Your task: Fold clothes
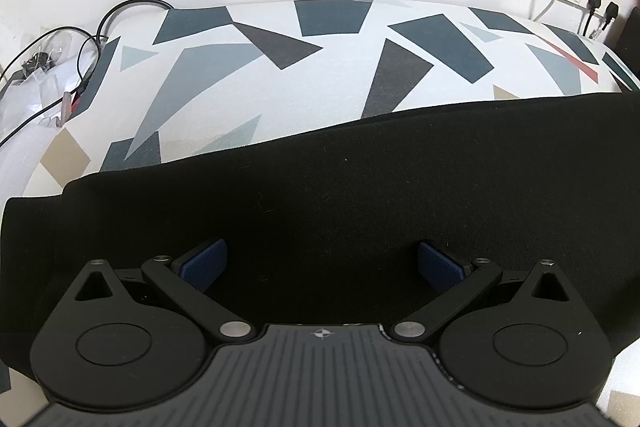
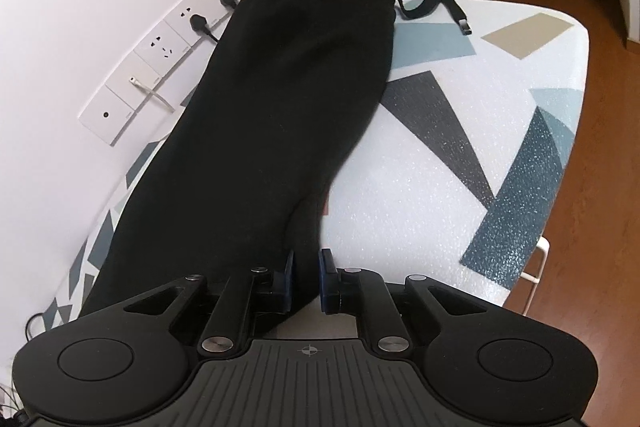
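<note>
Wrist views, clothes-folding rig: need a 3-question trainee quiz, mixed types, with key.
1. True or false: the left gripper is clamped on the black garment.
2. Which gripper pinches the garment's edge? A) left B) right C) neither
3. Fill in: the garment lies on a table with a ____ patterned cover.

Key:
1. False; its jaws stand wide apart above the cloth.
2. B; the right gripper has cloth between its pads.
3. Geometric (triangles and blocks).

Right gripper (image 2: 306, 277) is pinched tight on the near end of the black garment (image 2: 272, 99), which stretches away across the patterned table (image 2: 460, 147) toward the wall sockets (image 2: 160, 47).
</note>
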{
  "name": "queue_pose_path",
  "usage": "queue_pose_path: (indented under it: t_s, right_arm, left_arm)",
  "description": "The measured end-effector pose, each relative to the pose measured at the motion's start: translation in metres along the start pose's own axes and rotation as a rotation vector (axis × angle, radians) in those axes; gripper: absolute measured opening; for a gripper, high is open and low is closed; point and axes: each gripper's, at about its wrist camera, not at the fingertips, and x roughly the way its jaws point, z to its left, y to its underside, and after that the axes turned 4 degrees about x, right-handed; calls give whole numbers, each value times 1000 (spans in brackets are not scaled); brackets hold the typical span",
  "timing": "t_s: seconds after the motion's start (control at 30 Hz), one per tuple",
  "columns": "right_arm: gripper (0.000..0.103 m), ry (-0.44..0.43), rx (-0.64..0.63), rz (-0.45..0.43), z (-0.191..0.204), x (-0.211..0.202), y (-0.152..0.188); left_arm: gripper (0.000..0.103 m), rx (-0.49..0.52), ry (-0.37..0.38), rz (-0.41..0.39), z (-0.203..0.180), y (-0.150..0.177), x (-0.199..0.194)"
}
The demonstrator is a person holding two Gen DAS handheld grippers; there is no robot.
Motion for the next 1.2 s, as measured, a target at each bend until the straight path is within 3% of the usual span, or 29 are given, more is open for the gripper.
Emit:
queue_pose_path:
  t_s: [1.2]
  right_arm:
    - [13, 27, -18, 13, 2, 4, 1]
  left_arm:
    - [103, 1, 1, -21, 0, 1, 0]
